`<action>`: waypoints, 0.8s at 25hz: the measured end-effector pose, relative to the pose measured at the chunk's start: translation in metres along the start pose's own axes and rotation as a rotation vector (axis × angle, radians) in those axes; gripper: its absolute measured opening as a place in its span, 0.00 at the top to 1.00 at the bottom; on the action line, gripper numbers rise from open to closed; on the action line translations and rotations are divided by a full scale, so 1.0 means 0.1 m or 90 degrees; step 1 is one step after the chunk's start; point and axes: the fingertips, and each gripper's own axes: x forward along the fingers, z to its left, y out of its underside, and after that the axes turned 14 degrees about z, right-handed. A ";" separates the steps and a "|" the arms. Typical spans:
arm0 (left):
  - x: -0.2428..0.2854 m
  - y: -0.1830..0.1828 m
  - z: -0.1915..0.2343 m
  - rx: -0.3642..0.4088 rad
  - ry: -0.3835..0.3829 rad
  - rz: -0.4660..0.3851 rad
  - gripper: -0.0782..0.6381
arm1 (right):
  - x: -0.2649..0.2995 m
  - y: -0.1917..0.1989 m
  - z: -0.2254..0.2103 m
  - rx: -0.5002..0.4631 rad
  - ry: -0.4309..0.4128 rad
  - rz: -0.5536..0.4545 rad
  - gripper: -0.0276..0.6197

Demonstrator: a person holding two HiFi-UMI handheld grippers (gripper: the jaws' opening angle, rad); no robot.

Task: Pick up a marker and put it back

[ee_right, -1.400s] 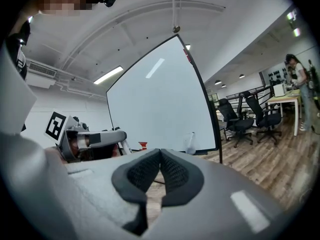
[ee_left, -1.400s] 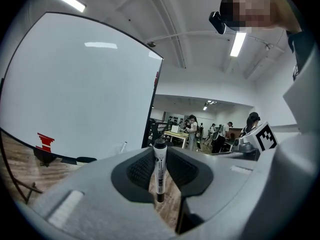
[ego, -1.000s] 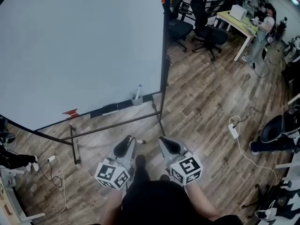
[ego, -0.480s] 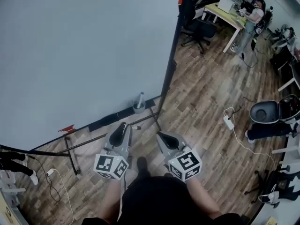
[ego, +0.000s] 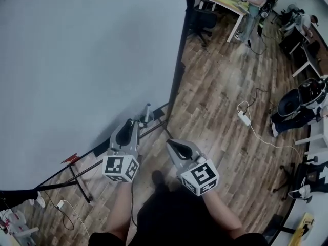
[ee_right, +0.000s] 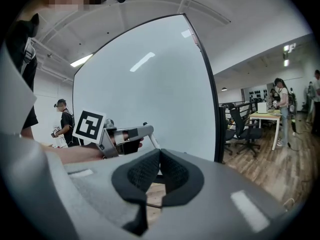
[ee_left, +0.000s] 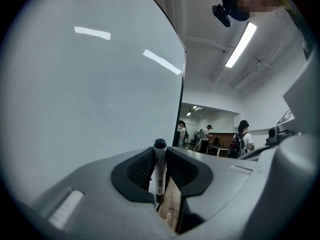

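My left gripper [ee_left: 160, 159] is shut on a white marker [ee_left: 159, 171] with a black cap, which stands upright between the pads. In the right gripper view this marker [ee_right: 150, 136] juts from the tip of the left gripper [ee_right: 143, 129] in front of the whiteboard [ee_right: 150, 99]. In the head view the left gripper [ego: 127, 125] is close to the whiteboard's [ego: 77, 60] lower edge. Just to its right, a small cup [ego: 145, 120] holds another marker [ego: 147, 109]. My right gripper [ego: 171, 144] hangs lower and to the right; its pads [ee_right: 172, 171] meet with nothing between them.
The whiteboard's black side post [ego: 177, 76] and stand legs [ego: 82, 178] rest on a wooden floor. A red item [ego: 69, 159] lies on the board's ledge. A power strip with cable [ego: 244, 118] lies to the right. Office chairs [ego: 202, 22], a desk [ego: 225, 1] and people stand further back.
Both grippers have come closer to the whiteboard. The left one moved up to its lower edge beside the cup; the right one followed a shorter way.
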 end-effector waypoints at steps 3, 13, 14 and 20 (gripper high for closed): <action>0.17 0.01 0.05 0.003 0.007 -0.001 0.78 | 0.00 0.04 -0.04 0.009 0.007 0.008 0.95; 0.64 0.26 0.20 0.002 0.016 0.037 0.78 | 0.02 0.22 -0.13 0.045 0.032 0.033 0.95; 0.67 0.31 0.19 0.006 0.016 0.044 0.78 | 0.02 0.24 -0.14 0.050 0.034 0.037 0.95; 0.84 0.60 0.17 0.024 0.015 0.083 0.78 | 0.01 0.31 -0.19 0.062 0.043 0.048 0.95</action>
